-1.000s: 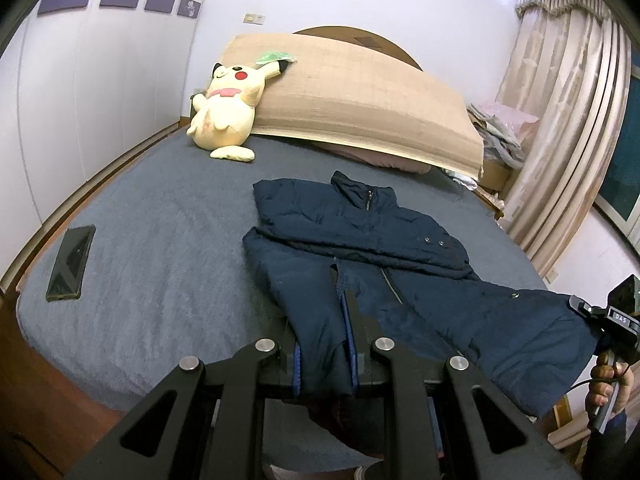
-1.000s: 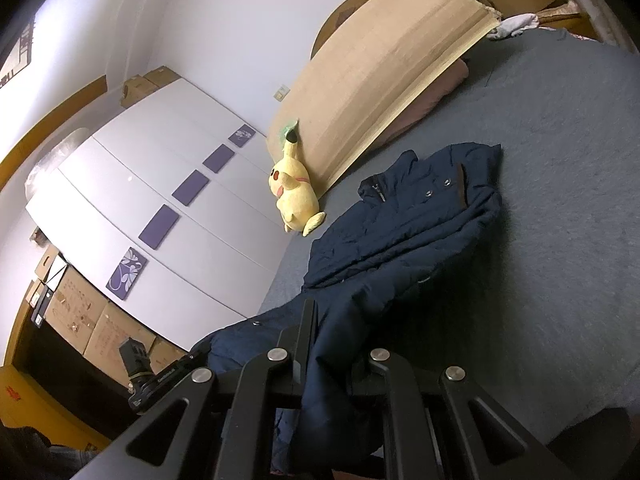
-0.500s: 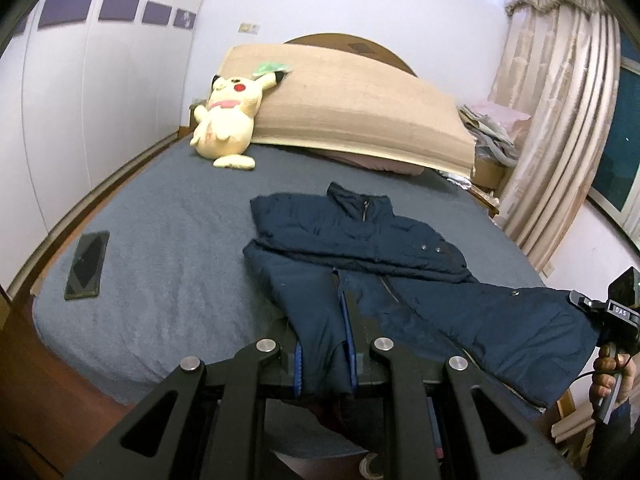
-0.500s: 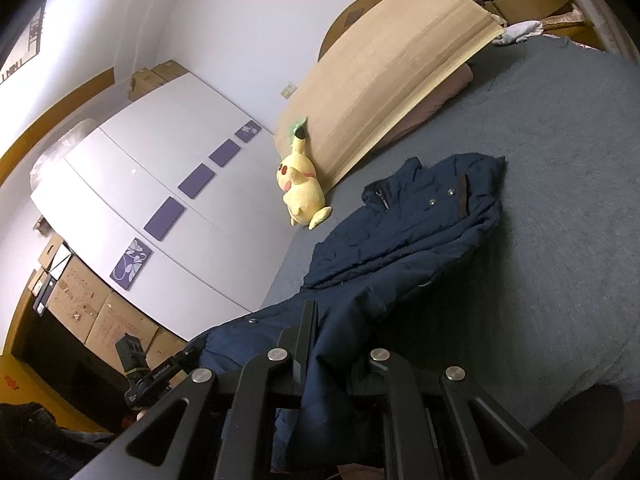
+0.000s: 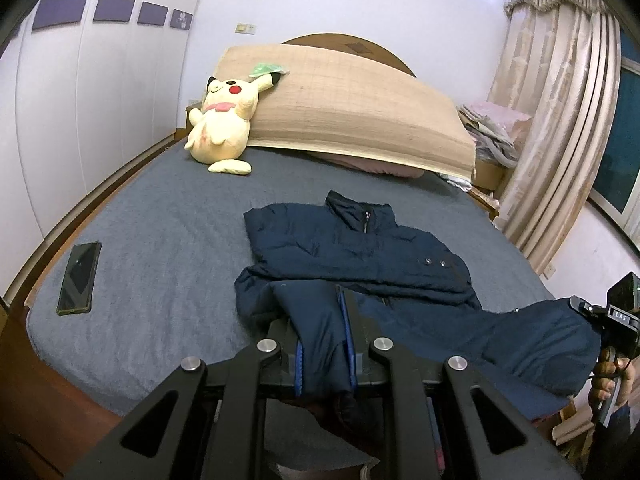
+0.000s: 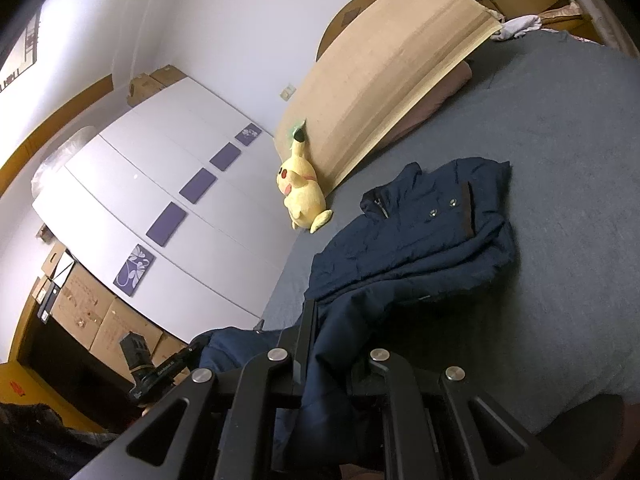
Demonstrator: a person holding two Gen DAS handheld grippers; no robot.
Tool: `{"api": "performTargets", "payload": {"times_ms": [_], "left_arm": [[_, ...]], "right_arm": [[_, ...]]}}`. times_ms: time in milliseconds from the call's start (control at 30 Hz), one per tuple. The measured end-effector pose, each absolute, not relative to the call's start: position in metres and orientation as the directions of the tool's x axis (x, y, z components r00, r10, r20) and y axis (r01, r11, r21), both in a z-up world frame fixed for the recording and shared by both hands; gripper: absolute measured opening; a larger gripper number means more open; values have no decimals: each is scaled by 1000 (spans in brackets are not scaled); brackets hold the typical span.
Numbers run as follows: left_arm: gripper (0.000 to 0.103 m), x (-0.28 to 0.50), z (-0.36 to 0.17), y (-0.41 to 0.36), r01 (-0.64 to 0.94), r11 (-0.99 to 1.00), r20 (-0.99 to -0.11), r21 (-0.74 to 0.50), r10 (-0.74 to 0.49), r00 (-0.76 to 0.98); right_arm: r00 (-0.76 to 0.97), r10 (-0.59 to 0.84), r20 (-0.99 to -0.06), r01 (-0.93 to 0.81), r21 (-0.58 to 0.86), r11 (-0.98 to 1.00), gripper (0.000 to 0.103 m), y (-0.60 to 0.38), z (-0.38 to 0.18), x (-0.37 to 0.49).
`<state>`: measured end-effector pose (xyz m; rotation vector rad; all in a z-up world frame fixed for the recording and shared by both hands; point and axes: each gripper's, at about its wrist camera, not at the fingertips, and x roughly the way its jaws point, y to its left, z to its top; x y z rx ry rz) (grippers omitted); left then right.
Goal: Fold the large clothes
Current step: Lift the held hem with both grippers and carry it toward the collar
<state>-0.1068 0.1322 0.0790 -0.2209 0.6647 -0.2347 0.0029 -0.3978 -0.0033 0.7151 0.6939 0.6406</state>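
Note:
A navy padded jacket (image 5: pixel 360 248) lies on the grey bed (image 5: pixel 168 280), collar toward the headboard, sleeves folded across its chest. My left gripper (image 5: pixel 322 344) is shut on the jacket's bottom hem at its left corner and holds it above the bed's foot. My right gripper (image 6: pixel 332 344) is shut on the hem's other corner; it also shows at the right edge of the left wrist view (image 5: pixel 596 316). The jacket (image 6: pixel 420 240) hangs stretched between the two grippers, its lower half lifted off the bed.
A yellow plush toy (image 5: pixel 224 120) leans on a tan mat (image 5: pixel 360 108) at the headboard. A black phone (image 5: pixel 79 278) lies near the bed's left edge. White wardrobe doors (image 6: pixel 160 200) stand left, curtains (image 5: pixel 560 120) right. Cardboard boxes (image 6: pixel 92 320) stand past the bed's foot.
Both grippers have risen and moved forward toward the headboard with the hem. The lower half of the jacket has lifted and come closer to the folded upper half.

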Motion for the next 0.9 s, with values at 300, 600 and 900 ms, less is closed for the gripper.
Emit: {"api": "performTargets", "payload": {"times_ms": [300,600,900], "left_arm": [[16,-75,88,124,132,949,-550,-286,-275,789],[16,-39,91,120,100,947,-547,-305,-260,796],[16,-7,91,113,80,950,-556,-300,-242,795]], "right_arm": [[638,713,-289,-285,773,567,11,-395,-1,38],[673,677,-297,-240,779,580,11,-392,-2,81],[690,648,-323,-190,783,593,11,-390,-7,121]]}}
